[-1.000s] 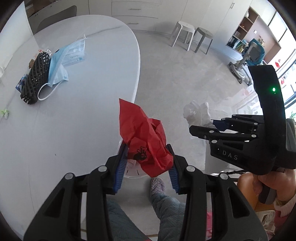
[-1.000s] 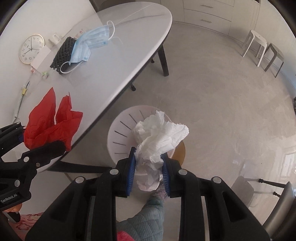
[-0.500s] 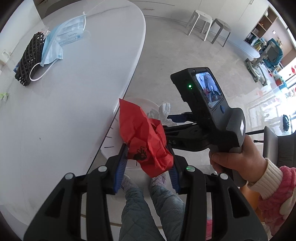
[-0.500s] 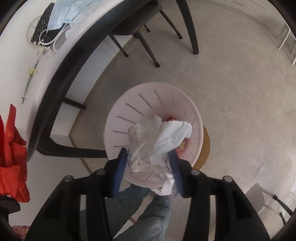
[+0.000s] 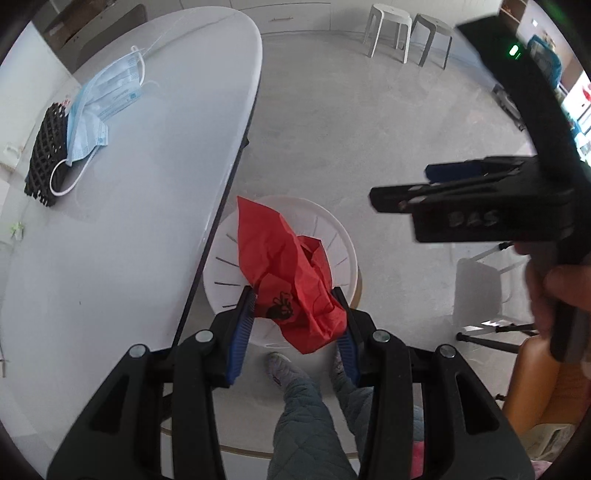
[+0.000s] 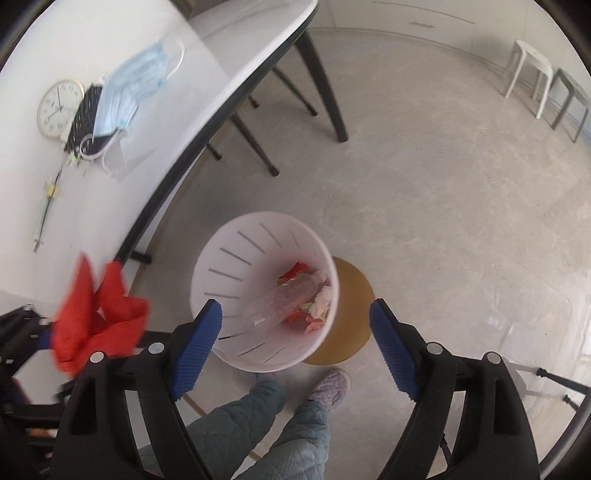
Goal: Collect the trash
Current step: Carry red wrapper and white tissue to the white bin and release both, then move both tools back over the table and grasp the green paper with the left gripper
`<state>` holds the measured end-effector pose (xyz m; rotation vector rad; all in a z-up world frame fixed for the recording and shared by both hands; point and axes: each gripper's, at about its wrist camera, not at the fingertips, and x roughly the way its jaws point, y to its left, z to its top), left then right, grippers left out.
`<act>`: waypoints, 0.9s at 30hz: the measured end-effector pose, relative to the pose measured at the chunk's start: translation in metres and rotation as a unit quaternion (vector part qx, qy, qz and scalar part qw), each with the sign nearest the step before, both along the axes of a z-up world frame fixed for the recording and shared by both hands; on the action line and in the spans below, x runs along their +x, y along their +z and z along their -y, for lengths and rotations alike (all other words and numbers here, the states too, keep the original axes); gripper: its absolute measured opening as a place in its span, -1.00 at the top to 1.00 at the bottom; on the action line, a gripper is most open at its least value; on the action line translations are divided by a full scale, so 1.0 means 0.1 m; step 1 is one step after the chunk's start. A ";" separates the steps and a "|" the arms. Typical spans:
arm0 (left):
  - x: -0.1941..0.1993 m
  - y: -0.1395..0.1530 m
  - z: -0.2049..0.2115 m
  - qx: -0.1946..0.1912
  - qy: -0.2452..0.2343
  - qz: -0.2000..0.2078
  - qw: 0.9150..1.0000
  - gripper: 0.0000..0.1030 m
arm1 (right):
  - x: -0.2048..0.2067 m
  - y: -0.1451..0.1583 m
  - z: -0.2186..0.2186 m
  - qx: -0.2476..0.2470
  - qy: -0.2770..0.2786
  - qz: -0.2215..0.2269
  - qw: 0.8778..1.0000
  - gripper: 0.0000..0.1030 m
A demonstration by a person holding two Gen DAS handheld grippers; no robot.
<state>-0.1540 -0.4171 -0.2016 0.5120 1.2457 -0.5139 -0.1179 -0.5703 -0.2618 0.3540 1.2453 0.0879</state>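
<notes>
My left gripper (image 5: 295,325) is shut on a crumpled red paper (image 5: 288,273) and holds it above the white slotted trash bin (image 5: 340,236) on the floor beside the table. The red paper also shows at the left of the right wrist view (image 6: 96,317). My right gripper (image 6: 295,332) is wide open and empty above the bin (image 6: 236,258), which holds several scraps of trash (image 6: 299,295). A blue face mask (image 5: 99,110) lies on the white table (image 5: 129,206), resting partly on a black mesh object (image 5: 44,147).
A white table (image 6: 110,44) stands at the left with dark legs (image 6: 325,92). A round wall clock (image 6: 59,107) lies on it. Two stools (image 5: 406,33) stand far off. A brown round stool (image 6: 351,310) stands under the bin. The person's feet (image 6: 328,384) are below.
My right gripper has opened and let go of the white tissue, which is no longer between its fingers. My left gripper has moved over the bin with the red paper.
</notes>
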 end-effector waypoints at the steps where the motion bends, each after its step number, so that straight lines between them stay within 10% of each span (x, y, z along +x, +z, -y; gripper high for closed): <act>1: -0.01 -0.08 0.06 0.010 -0.009 0.007 1.000 0.21 | -0.04 0.04 0.06 -0.001 -0.008 0.003 1.000 -0.59; 9: 0.07 -0.86 0.41 0.069 -0.032 0.022 0.997 0.20 | -0.32 0.19 0.37 -0.016 -0.032 0.008 0.999 -0.60; 14: 0.07 -1.10 0.45 0.108 -0.048 0.027 0.993 -0.18 | -0.39 0.15 0.41 -0.014 -0.039 0.001 0.999 -0.60; 27: 0.02 -0.33 0.49 0.055 -0.026 0.019 0.998 -0.45 | -0.37 0.53 0.44 0.005 -0.049 0.041 0.998 -0.60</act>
